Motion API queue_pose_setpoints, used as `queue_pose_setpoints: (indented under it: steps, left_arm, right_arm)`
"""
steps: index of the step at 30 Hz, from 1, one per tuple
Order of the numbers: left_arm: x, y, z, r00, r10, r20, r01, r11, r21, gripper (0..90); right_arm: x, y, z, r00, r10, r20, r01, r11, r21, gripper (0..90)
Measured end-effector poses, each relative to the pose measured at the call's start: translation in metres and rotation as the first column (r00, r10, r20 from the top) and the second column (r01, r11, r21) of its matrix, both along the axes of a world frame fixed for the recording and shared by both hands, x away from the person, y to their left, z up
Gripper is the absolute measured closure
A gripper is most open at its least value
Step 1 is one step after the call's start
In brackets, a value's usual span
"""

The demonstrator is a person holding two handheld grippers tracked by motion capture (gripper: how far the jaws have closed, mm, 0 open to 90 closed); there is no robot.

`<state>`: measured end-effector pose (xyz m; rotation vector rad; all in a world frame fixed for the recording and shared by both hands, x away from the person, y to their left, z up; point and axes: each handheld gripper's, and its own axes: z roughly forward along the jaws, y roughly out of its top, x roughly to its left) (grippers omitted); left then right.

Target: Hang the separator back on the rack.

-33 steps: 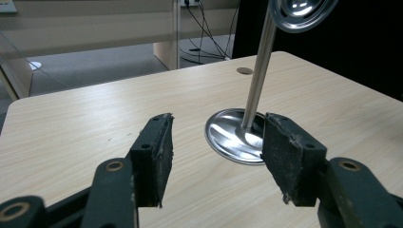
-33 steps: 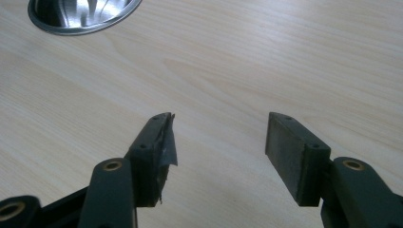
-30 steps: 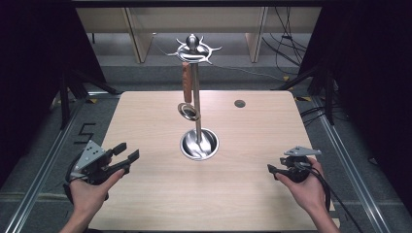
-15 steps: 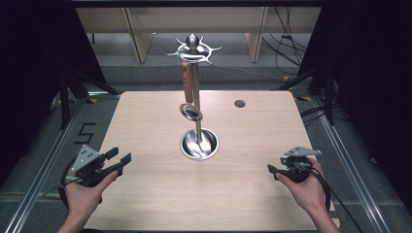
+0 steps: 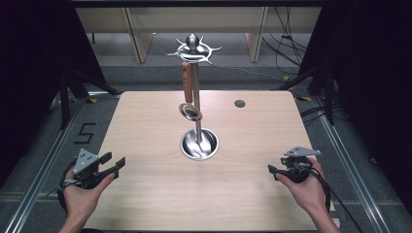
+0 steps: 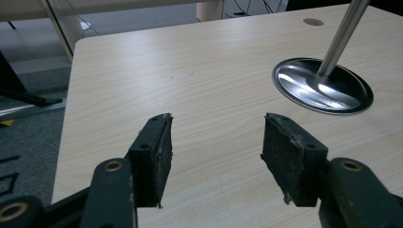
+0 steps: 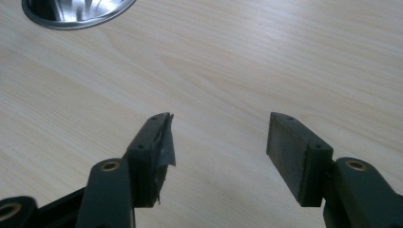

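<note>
Nearest the person, the left gripper sits at the near left corner of the surface, well apart from the utensil stand, which serves as the landmark here. Its jaws stand wide with nothing between them, as the left gripper view confirms: both pads over bare wood. Against the picture a second ago, this gripper has dropped lower and drawn back toward the near edge, away from the stand. The right gripper rests at the near right of the stand, also well apart; its position matches the earlier pictures. Its jaws are likewise wide and empty, pads over bare wood in the right gripper view.

Farther in, the stand's round steel base sits at mid-surface, its pole rising upright. A utensil with a brown handle and a ring-shaped head hangs from the hooked crown, close beside the pole. Beyond the stand, to its right, a small dark grommet hole marks the far part of the surface.

Judgement: with the left gripper retreated and both empty, no grasp is in hand; the hanging utensil is untouched. Any next move calls for a long reach inward to the stand.
</note>
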<state>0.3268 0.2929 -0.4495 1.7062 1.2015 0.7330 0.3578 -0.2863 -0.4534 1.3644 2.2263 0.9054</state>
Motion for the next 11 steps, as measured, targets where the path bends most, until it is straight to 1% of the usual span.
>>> queue_pose_setpoints:
  steps: [1,5,6,7,8,9,10,11]
  left_arm:
    - [0.0008,-0.0006,-0.001,0.9999,-0.009,-0.007,0.009,0.9999,0.008,42.7]
    - [0.001,0.0002,-0.0013,1.0,0.001,-0.008,-0.001,1.0,0.004,42.7]
    - [0.001,0.0005,-0.0015,0.9999,0.002,-0.011,-0.002,1.0,0.002,42.7]
    - [0.0011,0.0006,-0.0017,0.9999,0.002,-0.013,-0.002,1.0,0.005,42.7]
    - [0.0012,0.0005,-0.002,0.9999,-0.001,-0.015,0.001,1.0,0.008,42.7]
    - [0.0016,0.0002,-0.0024,0.9999,-0.006,-0.016,0.006,1.0,0.006,42.7]
    - [0.0016,-0.0002,-0.0022,0.9999,-0.005,-0.016,0.006,0.9999,0.012,42.7]
    - [0.0017,-0.0005,-0.0024,0.9998,-0.006,-0.018,0.007,0.9999,0.011,42.7]
  right_arm:
    - [0.0008,-0.0026,-0.0011,0.9998,0.015,0.016,-0.015,0.9996,-0.025,41.8]
    - [0.0003,-0.0024,-0.0015,0.9999,0.008,0.013,-0.008,0.9997,-0.023,41.8]
    - [-0.0006,-0.0014,-0.0009,1.0,-0.002,0.0,0.002,0.9999,-0.016,41.8]
    - [-0.0007,-0.0001,-0.001,0.9999,-0.007,-0.014,0.008,1.0,0.005,41.8]
    - [0.0004,-0.0014,-0.0024,0.9999,0.011,0.005,-0.011,0.9998,-0.017,41.8]
    - [0.0004,-0.0008,-0.0026,0.9999,0.009,0.006,-0.009,0.9999,-0.013,41.8]
    - [0.0011,-0.0005,-0.0023,1.0,0.006,-0.004,-0.006,1.0,-0.003,41.8]
    - [0.001,-0.0003,-0.002,0.9999,0.006,0.009,-0.005,0.9999,-0.014,41.8]
